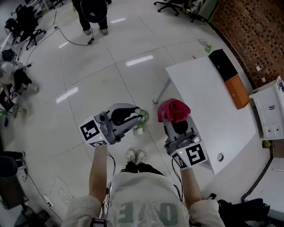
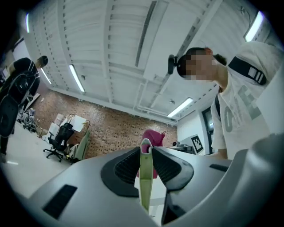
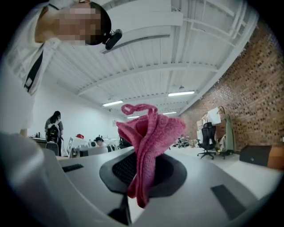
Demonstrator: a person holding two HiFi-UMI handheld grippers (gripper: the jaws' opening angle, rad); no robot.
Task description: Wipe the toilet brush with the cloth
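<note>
Both tools are loaded: your left gripper (image 1: 133,119) pinches the toilet brush (image 2: 145,186) by its thin handle, your right gripper (image 1: 176,122) clamps the cloth (image 3: 148,128) (pink, bunched). They're held apart, so no wiping seems started yet.

Glossy floor (image 1: 97,80), white table (image 1: 208,102), brick wall (image 1: 253,31), possibly a cabinet (image 1: 268,111)

green toilet brush (image 2: 145,177) and bunched pink cloth (image 3: 148,137), each clamped.

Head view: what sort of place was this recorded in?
Most likely an open-plan office or lab workspace: a wide, glossy tiled floor, wheeled office chairs at its edges, and a white table near a brick wall.
</note>
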